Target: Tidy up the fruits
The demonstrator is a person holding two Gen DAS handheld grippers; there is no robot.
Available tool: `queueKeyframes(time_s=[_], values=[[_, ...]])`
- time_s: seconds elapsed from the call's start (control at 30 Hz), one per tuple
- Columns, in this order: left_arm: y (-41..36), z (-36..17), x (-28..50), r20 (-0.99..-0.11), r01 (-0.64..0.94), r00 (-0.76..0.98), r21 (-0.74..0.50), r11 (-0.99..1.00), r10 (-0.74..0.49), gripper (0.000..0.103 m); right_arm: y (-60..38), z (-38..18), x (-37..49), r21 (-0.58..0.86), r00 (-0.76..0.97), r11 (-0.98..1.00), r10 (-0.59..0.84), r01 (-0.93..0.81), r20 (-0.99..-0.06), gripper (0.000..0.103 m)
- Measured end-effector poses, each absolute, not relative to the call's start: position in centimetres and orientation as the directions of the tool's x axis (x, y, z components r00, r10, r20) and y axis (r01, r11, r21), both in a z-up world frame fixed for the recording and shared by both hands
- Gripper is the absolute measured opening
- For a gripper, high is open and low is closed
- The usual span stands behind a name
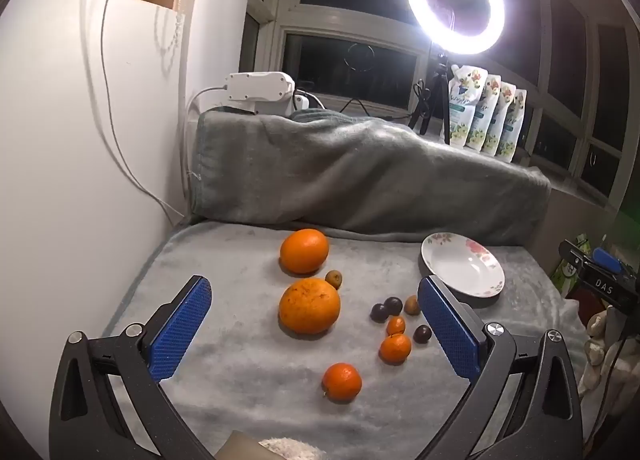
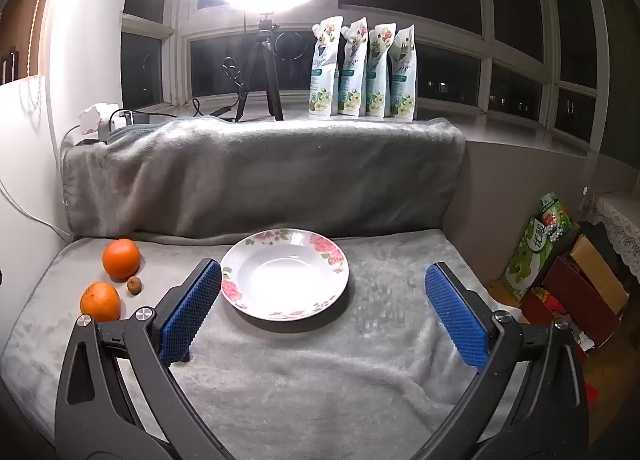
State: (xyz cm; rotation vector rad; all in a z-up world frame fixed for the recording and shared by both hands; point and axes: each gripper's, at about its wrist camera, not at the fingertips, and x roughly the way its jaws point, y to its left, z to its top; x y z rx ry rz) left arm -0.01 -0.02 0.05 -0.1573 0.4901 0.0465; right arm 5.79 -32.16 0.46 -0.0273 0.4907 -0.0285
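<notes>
From your left wrist, your left claw [image 1: 316, 324] hangs with its blue pads spread wide, gripping nothing, above the grey blanket-covered surface [image 1: 240, 372]. Between the pads lie two large oranges [image 1: 309, 306], one behind the other at 12 o'clock. Three small tangerines [image 1: 342, 381] sit toward 4 o'clock, mixed with dark round fruits [image 1: 379, 312] and two brownish kiwis [image 1: 333, 279]. The floral plate [image 1: 462, 270] rests at 2 o'clock, holding nothing.

From your right wrist, your right claw [image 2: 322, 314] is likewise spread apart and holds nothing. The plate [image 2: 285, 274] lies straight ahead between the pads. Two oranges [image 2: 121, 258] and a kiwi [image 2: 134, 284] sit at 10 o'clock.
</notes>
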Motion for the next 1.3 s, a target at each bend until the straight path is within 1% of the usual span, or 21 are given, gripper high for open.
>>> queueKeyframes(time_s=[0.1, 0.17, 0.37, 0.4, 1.3], values=[[0.2, 0.2, -0.3, -0.465, -0.084, 0.885, -0.143, 0.986, 0.007, 0.102, -32.2, 0.5, 5.8, -0.025, 0.885, 0.999, -0.030, 0.021, -0.464, 0.103], [-0.3, -0.7, 0.2, -0.486, -0.090, 0.874, -0.118, 0.989, 0.022, 0.102, -32.1, 0.5, 5.9, -0.024, 0.884, 1.000, -0.027, 0.018, -0.466, 0.103], [-0.5, -0.8, 0.1, -0.480, -0.090, 0.877, -0.115, 0.989, 0.023, 0.102, -32.3, 0.3, 6.0, -0.020, 0.882, 1.000, -0.025, 0.017, -0.471, 0.103], [-0.3, -0.5, 0.4, -0.490, -0.096, 0.871, -0.120, 0.988, 0.025, 0.102, -32.4, 0.3, 6.0, -0.020, 0.882, 1.000, -0.024, 0.017, -0.471, 0.103], [0.1, 0.2, 0.5, -0.477, -0.100, 0.878, -0.117, 0.988, 0.032, 0.102, -31.9, 0.1, 6.1, -0.009, 0.880, 1.000, -0.010, 0.007, -0.475, 0.103]])
